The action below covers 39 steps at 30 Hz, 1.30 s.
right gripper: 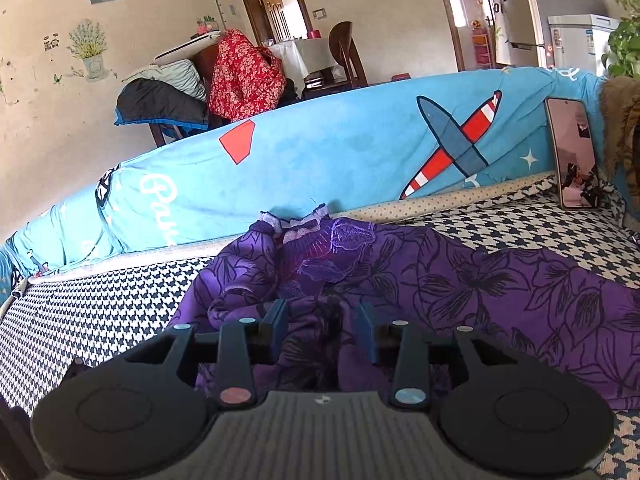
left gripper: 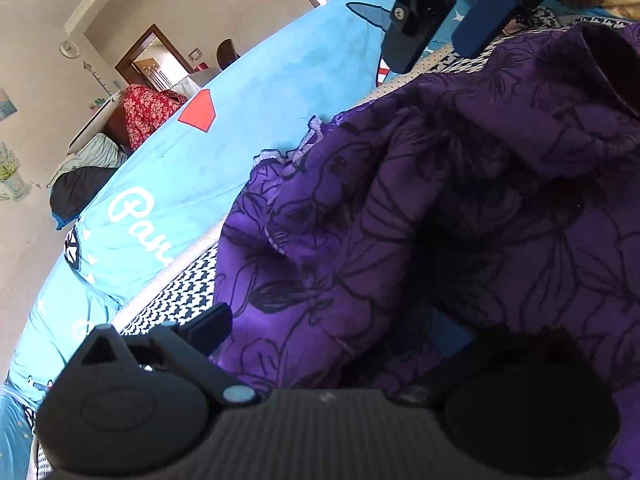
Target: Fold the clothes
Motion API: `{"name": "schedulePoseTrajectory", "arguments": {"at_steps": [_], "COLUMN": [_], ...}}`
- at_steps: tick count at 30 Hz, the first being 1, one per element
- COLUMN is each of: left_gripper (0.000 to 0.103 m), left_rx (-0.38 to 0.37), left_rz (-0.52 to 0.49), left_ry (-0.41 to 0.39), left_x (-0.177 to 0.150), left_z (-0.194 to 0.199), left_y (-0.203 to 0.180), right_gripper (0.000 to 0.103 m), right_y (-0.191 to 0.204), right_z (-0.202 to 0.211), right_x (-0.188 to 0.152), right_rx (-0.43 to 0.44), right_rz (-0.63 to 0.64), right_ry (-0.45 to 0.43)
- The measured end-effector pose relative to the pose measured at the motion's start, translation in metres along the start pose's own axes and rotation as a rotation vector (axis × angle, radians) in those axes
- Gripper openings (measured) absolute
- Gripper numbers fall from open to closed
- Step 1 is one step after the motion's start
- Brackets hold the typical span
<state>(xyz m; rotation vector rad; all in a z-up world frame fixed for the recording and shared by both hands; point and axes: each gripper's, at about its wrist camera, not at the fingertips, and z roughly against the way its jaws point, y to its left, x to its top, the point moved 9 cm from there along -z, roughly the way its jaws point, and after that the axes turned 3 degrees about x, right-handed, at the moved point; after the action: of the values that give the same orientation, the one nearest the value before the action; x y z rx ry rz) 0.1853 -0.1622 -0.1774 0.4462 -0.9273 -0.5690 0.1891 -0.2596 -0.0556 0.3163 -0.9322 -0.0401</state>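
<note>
A purple garment (left gripper: 400, 200) (right gripper: 480, 288) with a black flower print lies crumpled on a houndstooth cover (right gripper: 100, 300), its lilac lace neckline (right gripper: 296, 224) towards the back. My right gripper (right gripper: 322, 318) sits low over the near edge, fingers a little apart, with a ridge of the purple cloth between them; the pads do not clearly press it. In the left wrist view that gripper (left gripper: 434, 54) shows at the top. My left gripper (left gripper: 328, 328) stands wide, its left finger (left gripper: 208, 324) bare, the right one mostly buried under folds of the garment.
A blue sheet (right gripper: 320, 148) printed with an aeroplane covers the backrest behind. A phone (right gripper: 574, 156) leans upright against it at the right. Beyond stand a chair heaped with red and dark clothes (right gripper: 240, 76), a table and a doorway.
</note>
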Motion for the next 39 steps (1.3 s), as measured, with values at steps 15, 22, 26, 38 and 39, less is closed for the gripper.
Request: {"name": "schedulePoseTrajectory", "arguments": {"at_steps": [15, 22, 26, 38, 39], "left_gripper": [0.023, 0.02, 0.016, 0.016, 0.016], "left_rx": [0.064, 0.083, 0.091, 0.349, 0.367], "left_rz": [-0.006, -0.034, -0.026, 0.141, 0.149], "left_ry": [-0.013, -0.019, -0.058, -0.109, -0.099], "left_x": [0.005, -0.003, 0.002, -0.006, -0.011], "left_z": [-0.015, -0.02, -0.017, 0.007, 0.007], "left_y": [0.004, 0.0, 0.014, 0.124, 0.132], "right_gripper": [0.037, 0.037, 0.037, 0.037, 0.037], "right_y": [-0.004, -0.011, -0.009, -0.007, -0.006], "right_z": [0.006, 0.002, -0.001, -0.011, -0.012], "right_x": [0.0, 0.004, 0.004, 0.005, 0.004], "right_rx": [-0.025, -0.058, -0.064, -0.102, -0.102], "right_rz": [0.007, -0.012, -0.015, 0.015, 0.021], "right_ry": [0.004, -0.003, 0.001, -0.011, -0.009]}}
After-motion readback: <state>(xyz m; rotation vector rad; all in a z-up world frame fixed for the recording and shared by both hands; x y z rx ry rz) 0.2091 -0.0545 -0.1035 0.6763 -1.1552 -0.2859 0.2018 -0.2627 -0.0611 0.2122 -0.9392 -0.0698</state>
